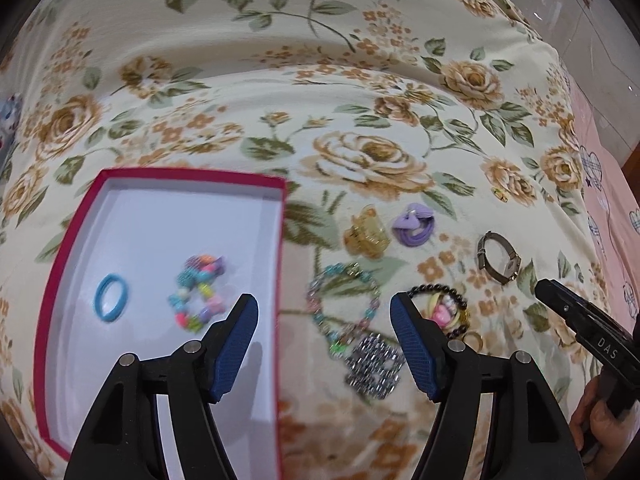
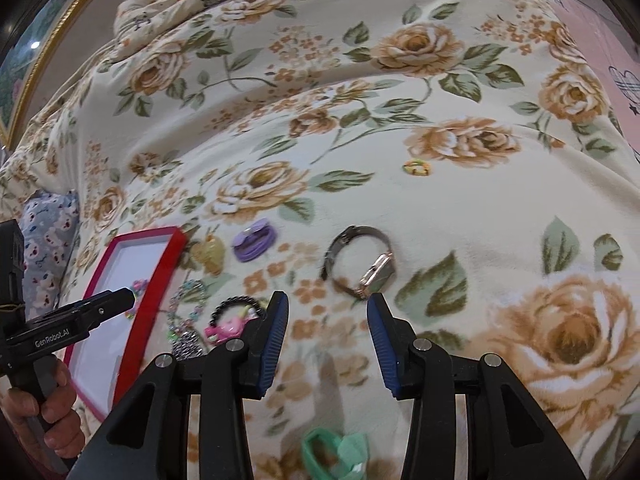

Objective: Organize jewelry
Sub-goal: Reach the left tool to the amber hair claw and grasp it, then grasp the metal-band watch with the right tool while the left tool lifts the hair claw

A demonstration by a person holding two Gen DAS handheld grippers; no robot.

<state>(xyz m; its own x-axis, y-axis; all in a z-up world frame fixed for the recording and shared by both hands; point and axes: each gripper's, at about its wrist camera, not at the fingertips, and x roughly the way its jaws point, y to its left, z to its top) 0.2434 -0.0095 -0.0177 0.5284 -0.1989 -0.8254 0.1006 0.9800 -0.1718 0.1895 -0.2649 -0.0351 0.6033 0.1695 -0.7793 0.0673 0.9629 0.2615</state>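
Note:
A red box (image 1: 280, 248) with a white inside lies on a floral blanket; it holds a blue hair ring (image 1: 111, 298) and a colourful bead bracelet (image 1: 198, 294). My left gripper (image 1: 324, 320) is open and empty, above the box's right edge and a pastel bead necklace (image 1: 344, 304). Beside it lie a sparkly silver piece (image 1: 374, 366), a black bead bracelet (image 1: 440, 312), an amber hair claw (image 1: 366, 236), a purple hair tie (image 1: 412, 226) and a watch (image 1: 498, 256). My right gripper (image 2: 327, 324) is open and empty, just short of the watch (image 2: 360, 260).
A green hair tie (image 2: 332, 454) lies under the right gripper. A small yellow-green ring (image 2: 417, 167) sits farther back on the blanket. The box (image 2: 160, 272) shows at the left of the right wrist view. The blanket's right edge drops to a pink sheet (image 1: 608, 208).

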